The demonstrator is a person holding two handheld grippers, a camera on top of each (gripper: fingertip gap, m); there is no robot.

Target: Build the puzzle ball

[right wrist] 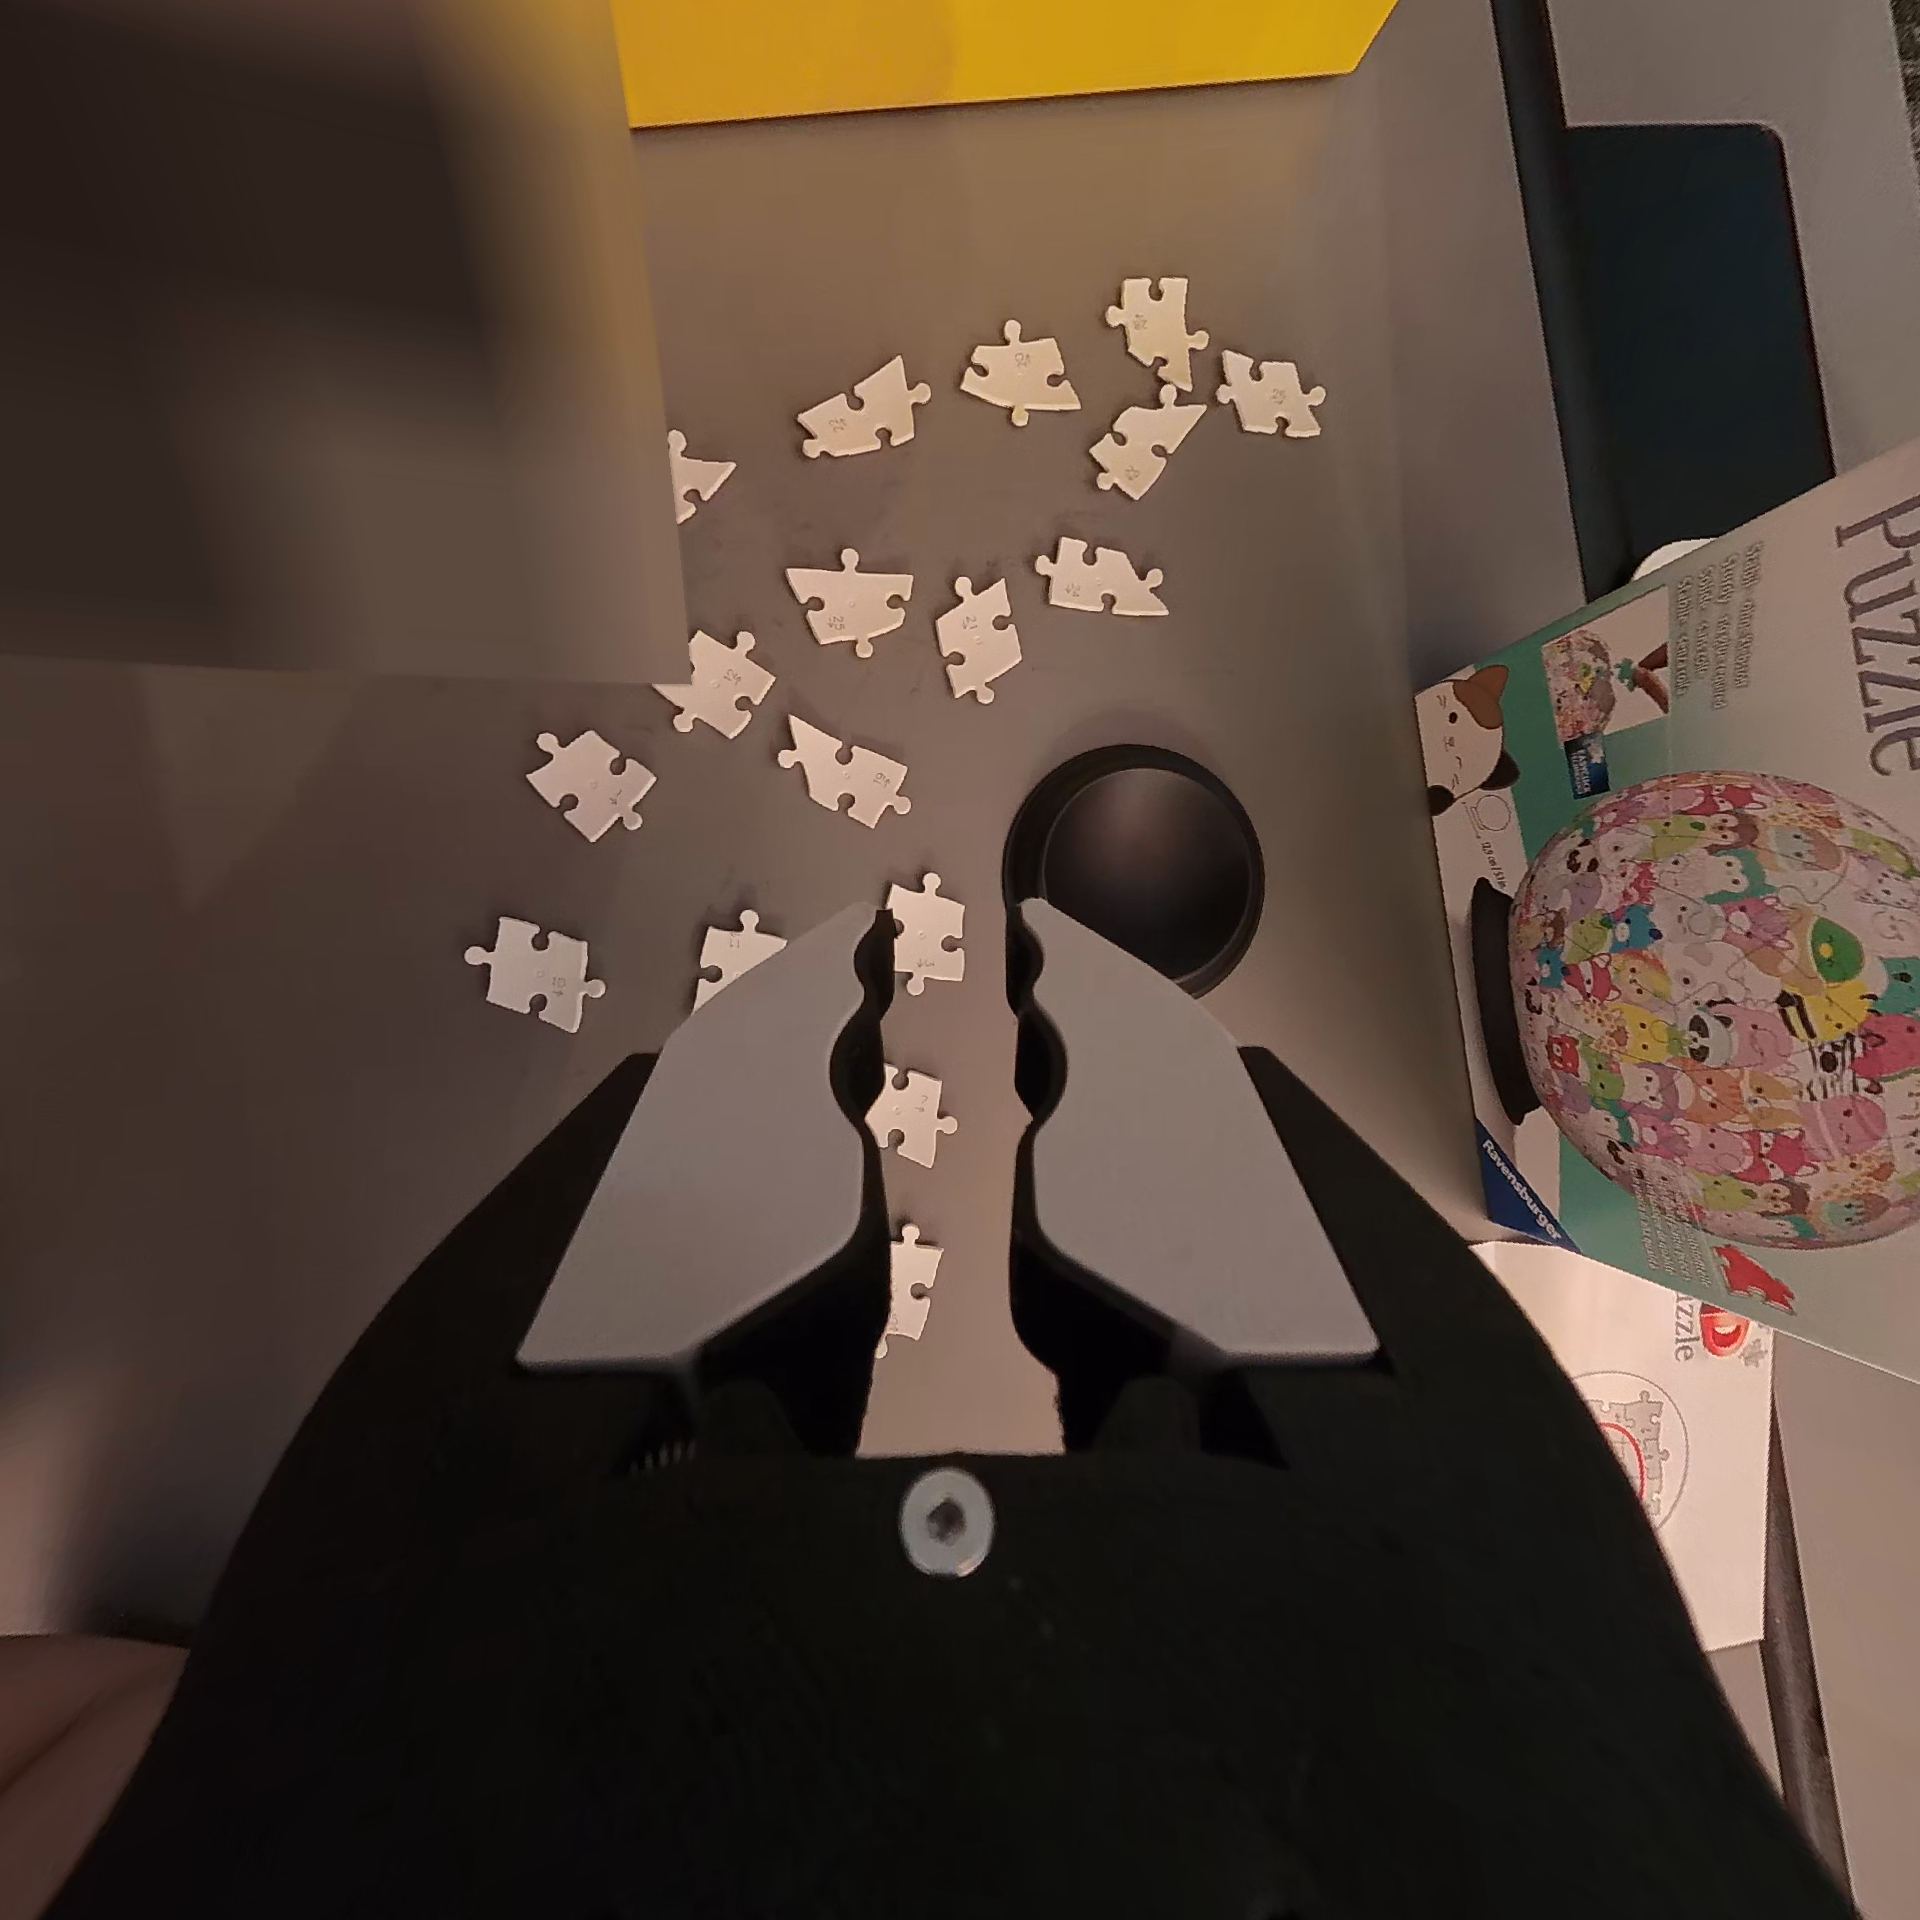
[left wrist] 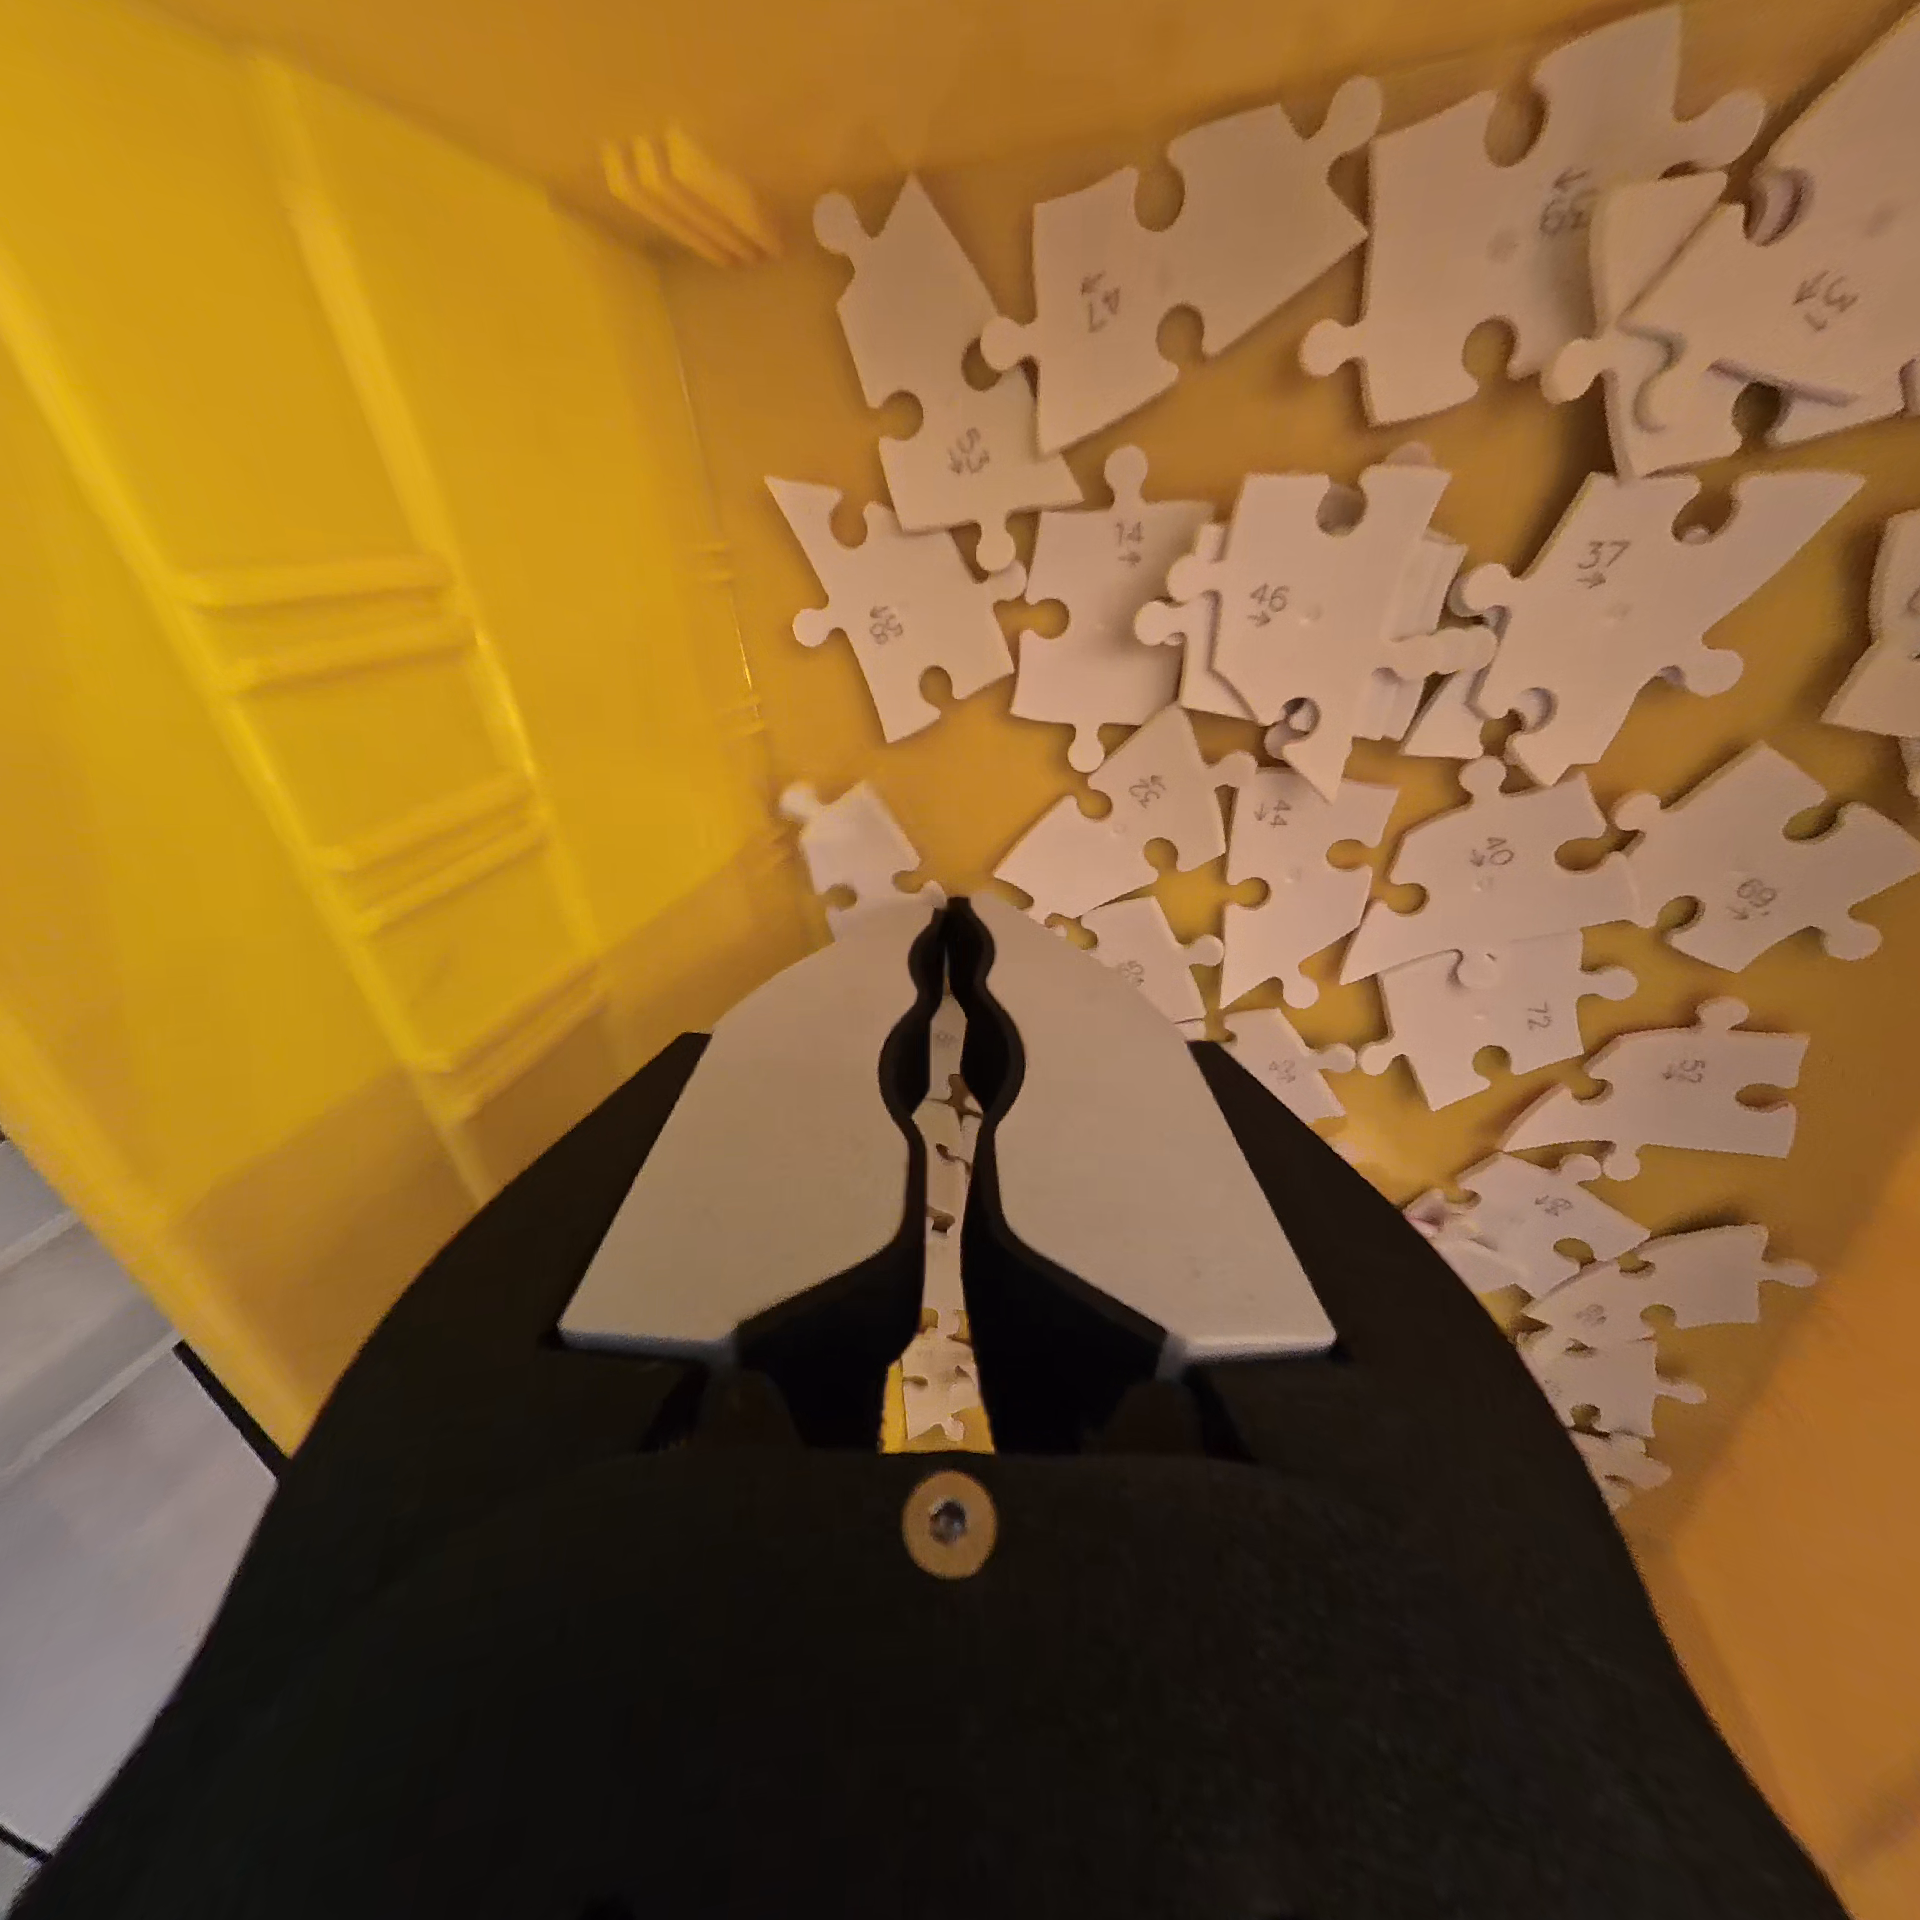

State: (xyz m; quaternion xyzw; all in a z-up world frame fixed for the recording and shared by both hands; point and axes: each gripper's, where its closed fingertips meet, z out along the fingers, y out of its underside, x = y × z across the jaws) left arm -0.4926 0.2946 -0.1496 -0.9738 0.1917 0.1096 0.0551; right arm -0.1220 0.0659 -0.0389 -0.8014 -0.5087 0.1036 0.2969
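My left gripper (left wrist: pixel 951 912) is inside a yellow bin (left wrist: pixel 364 520), low over its floor, with its tips together. I see nothing between them. Several white puzzle pieces (left wrist: pixel 1288 613) lie face down in a loose heap on the bin floor, ahead and to the right. One piece (left wrist: pixel 857 842) lies just left of the tips. My right gripper (right wrist: pixel 951 914) is open and empty above a grey table (right wrist: pixel 1351 623). Several white pieces (right wrist: pixel 847 608) are scattered there. One piece (right wrist: pixel 925 935) shows between the fingertips, below them. A black ring stand (right wrist: pixel 1143 862) sits just right of the tips.
The puzzle box (right wrist: pixel 1714 935), with a picture of the coloured ball, lies at the right table edge over a white leaflet (right wrist: pixel 1631 1455). The yellow bin (right wrist: pixel 987 62) stands at the far side of the table. The bin's ribbed wall rises close on my left gripper's left.
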